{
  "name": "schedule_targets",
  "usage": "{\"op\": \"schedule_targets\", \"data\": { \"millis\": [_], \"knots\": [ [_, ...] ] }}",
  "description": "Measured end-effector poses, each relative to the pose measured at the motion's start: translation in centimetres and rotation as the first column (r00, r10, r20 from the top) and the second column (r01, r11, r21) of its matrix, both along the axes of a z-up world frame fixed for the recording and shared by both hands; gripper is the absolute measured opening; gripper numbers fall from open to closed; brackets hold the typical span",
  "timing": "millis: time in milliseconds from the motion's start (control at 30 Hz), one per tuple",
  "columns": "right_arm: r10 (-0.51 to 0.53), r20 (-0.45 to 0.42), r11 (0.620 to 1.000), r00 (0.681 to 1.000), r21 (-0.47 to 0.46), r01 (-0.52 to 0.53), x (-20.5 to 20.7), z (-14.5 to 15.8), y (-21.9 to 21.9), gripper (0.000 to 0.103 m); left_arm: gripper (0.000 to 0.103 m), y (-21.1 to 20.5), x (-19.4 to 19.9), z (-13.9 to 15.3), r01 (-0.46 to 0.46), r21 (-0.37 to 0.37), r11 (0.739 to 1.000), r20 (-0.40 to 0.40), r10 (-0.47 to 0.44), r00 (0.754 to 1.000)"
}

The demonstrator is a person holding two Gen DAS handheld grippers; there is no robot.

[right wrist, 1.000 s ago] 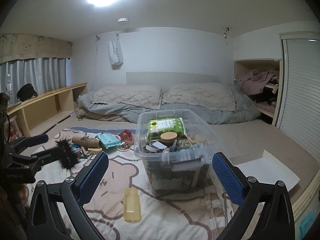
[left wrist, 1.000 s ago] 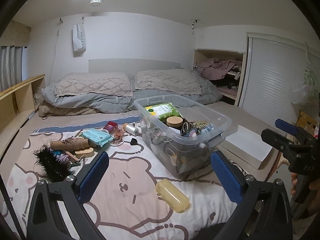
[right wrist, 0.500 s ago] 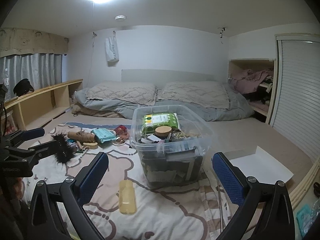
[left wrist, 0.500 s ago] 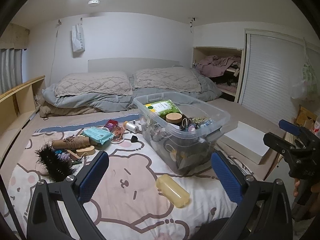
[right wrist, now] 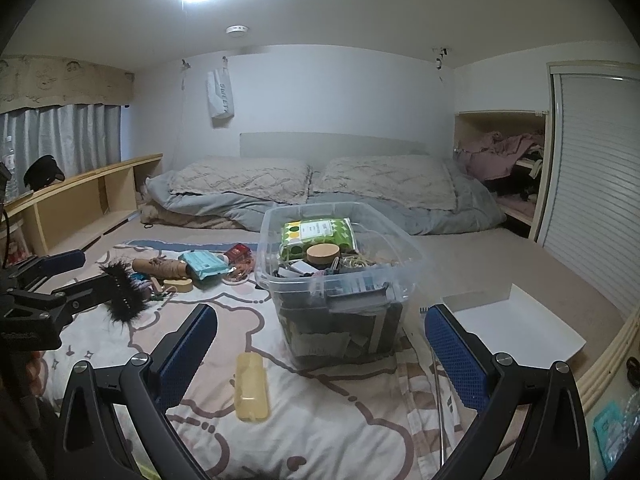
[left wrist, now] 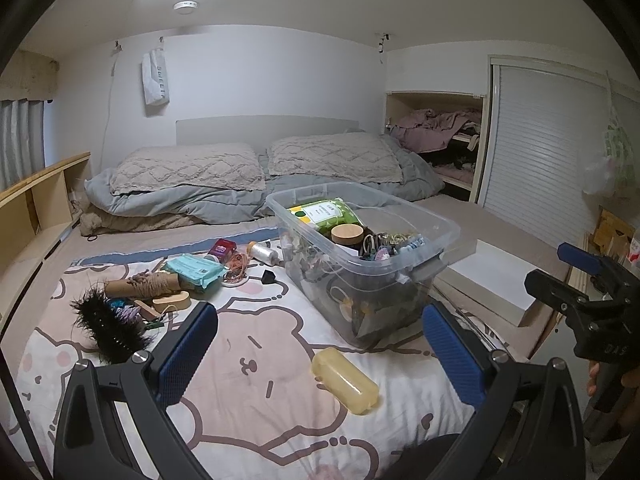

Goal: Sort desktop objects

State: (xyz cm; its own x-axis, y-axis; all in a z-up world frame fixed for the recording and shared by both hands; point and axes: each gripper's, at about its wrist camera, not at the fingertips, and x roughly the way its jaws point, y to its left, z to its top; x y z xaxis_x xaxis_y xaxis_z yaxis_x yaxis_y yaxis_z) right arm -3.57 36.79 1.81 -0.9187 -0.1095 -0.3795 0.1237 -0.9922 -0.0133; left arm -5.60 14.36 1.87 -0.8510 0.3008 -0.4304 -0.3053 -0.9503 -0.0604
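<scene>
Left wrist view: left gripper (left wrist: 320, 354), ribbed blue pads spread apart, is hovering over a translucent yellow case (left wrist: 345, 380) lying at 6 o'clock from the clear plastic bin (left wrist: 416, 272); right gripper (right wrist: 320, 354) is also gaping empty; a wall bag (right wrist: 219, 96) is reading "SWEET"; bin contents are hard to distinguish

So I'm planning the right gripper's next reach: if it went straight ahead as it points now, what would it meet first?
Probably the clear storage bin, which sits dead ahead between the open fingers of the right gripper. The yellow case lies lower left of that line, though depth is uncertain.
</scene>
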Motion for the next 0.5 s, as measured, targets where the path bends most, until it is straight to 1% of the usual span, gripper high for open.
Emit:
{"op": "schedule_targets", "data": {
  "millis": [500],
  "knots": [
    [0.009, -0.001, 1.0, 1.0, 0.0, -0.009, -0.08, 0.19, -0.13, 0.103, 0.103, 0.18, -0.2, 0.05, 0.002, -0.002, 1.0, 0.004, -0.002, 1.0]
  ]
}}
